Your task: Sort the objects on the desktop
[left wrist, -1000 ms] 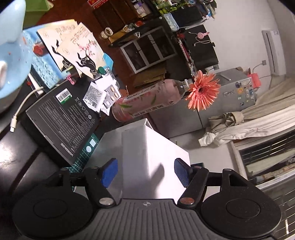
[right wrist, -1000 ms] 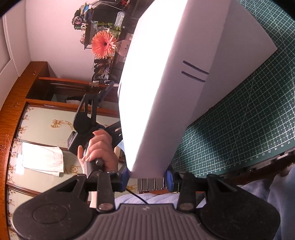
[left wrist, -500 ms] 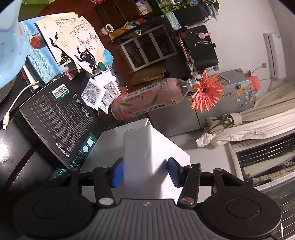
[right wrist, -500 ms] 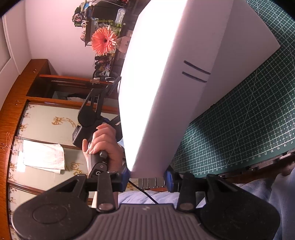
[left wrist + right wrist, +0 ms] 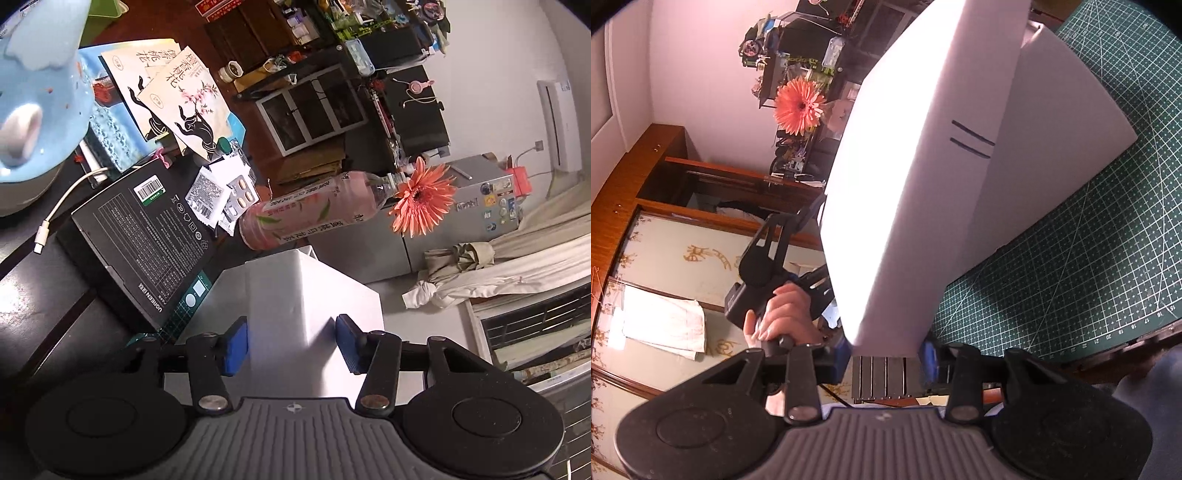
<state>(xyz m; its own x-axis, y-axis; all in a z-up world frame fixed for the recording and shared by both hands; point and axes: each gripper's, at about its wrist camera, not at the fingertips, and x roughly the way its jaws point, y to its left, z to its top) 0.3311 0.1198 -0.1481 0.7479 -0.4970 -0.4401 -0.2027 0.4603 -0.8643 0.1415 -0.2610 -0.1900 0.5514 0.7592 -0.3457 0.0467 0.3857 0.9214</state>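
Observation:
A large white box [image 5: 295,295] stands on the green cutting mat [image 5: 1089,277], and both grippers hold it. In the left wrist view my left gripper [image 5: 291,343] is shut on the box's near upright part, with a blue pad against each side. In the right wrist view my right gripper [image 5: 886,360] is shut on the bottom edge of the box's bright front slab [image 5: 916,166], which fills the middle of the frame. A greyer part of the box [image 5: 1052,129] sits behind the slab on the mat. A hand [image 5: 783,317] with the left gripper's handle shows at the box's left edge.
A black carton [image 5: 140,229] lies left of the box. Behind it are pill blisters [image 5: 236,195], a pink bottle [image 5: 314,214] bearing an orange flower [image 5: 421,199], printed papers [image 5: 184,99], a white cable [image 5: 62,206] and a pale blue object [image 5: 33,103]. The mat's front edge [image 5: 1126,343] runs by dark trousers.
The left gripper's jaws, wide apart a second ago, have closed onto the white box. The right gripper kept its grip and the box has barely shifted.

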